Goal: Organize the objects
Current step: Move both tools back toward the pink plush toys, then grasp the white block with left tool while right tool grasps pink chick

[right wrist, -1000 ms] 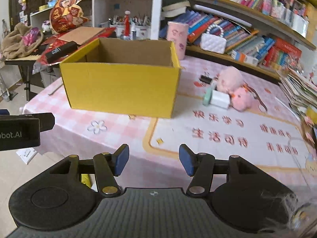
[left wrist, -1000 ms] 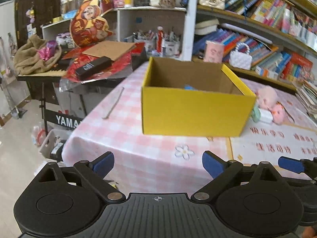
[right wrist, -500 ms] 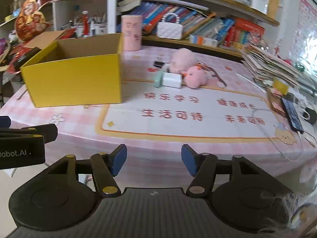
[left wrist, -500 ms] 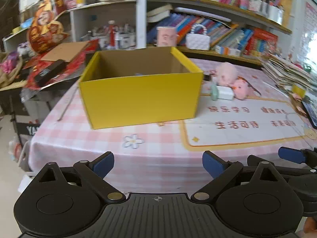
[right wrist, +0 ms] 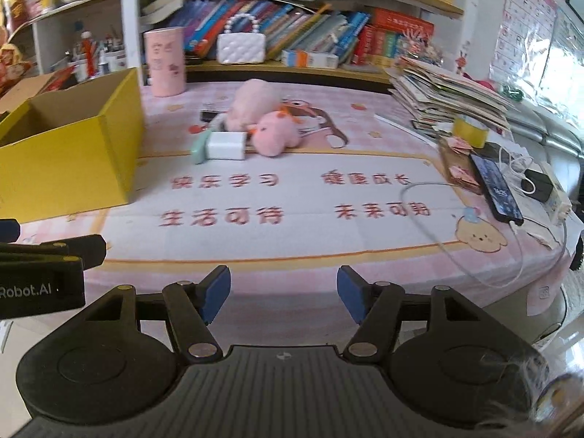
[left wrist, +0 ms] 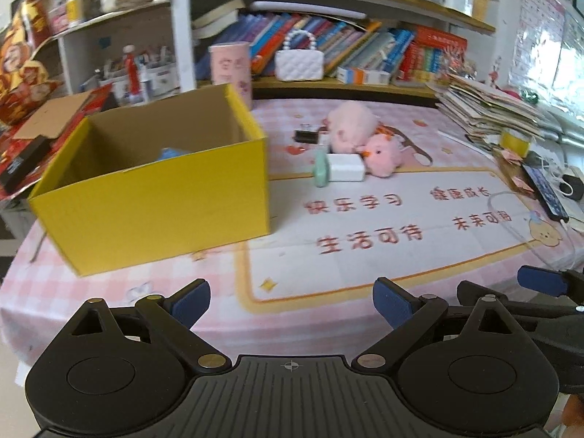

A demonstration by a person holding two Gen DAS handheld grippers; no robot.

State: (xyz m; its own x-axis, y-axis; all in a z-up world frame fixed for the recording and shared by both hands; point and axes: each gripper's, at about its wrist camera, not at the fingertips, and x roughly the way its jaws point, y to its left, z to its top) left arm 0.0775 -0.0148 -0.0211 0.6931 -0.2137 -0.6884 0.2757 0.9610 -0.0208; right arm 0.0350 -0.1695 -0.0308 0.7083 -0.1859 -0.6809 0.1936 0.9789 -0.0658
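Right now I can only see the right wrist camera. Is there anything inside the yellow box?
Observer: Yes. The left wrist view shows something blue lying inside the yellow box.
Operator: Is the left one holding anything?
Observer: No. The left gripper is open, with nothing between its fingers.
Operator: What's on the box's far left?
Observer: A flat black box lies there, apart from it.
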